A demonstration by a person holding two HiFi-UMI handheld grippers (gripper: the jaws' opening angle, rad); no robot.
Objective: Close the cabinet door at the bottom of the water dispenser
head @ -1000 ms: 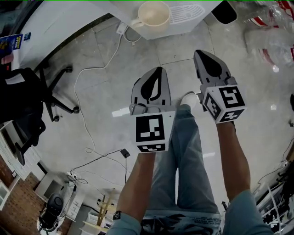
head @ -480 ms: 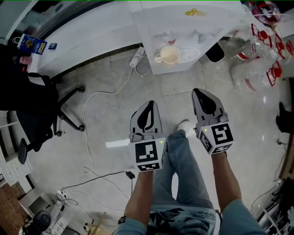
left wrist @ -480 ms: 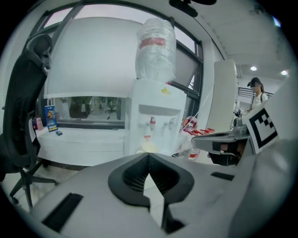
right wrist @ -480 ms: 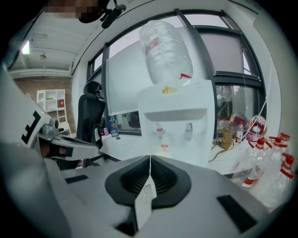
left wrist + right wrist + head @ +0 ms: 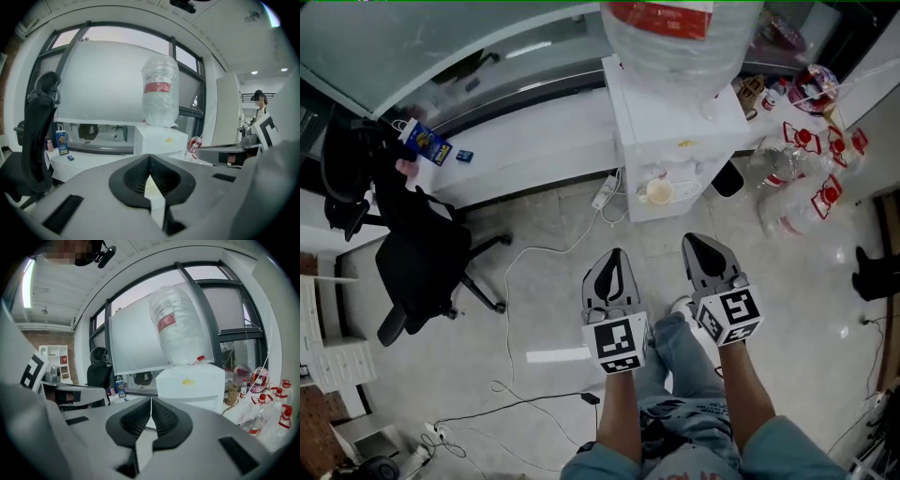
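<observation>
The white water dispenser (image 5: 675,131) stands against the window ledge with a big clear bottle (image 5: 670,33) on top and a cream cup (image 5: 659,192) on its drip tray. Its bottom cabinet door is hidden in every view: I look down on the top, and the jaws cover the lower body. My left gripper (image 5: 614,256) and right gripper (image 5: 697,242) hover side by side in front of the dispenser, apart from it, both shut and empty. The left gripper (image 5: 150,156) points at the dispenser (image 5: 157,138), and the right gripper (image 5: 151,399) points at the same dispenser (image 5: 190,383).
A black office chair (image 5: 422,258) stands to the left. A white cable (image 5: 534,251) and a power strip (image 5: 607,190) lie on the tiled floor. Several empty red-capped bottles (image 5: 806,159) lie right of the dispenser. The person's legs (image 5: 684,361) are below the grippers.
Both grippers have risen together, still shut. The head view has pulled up and back, so the whole dispenser with its bottle now shows where only its drip tray and cup did.
</observation>
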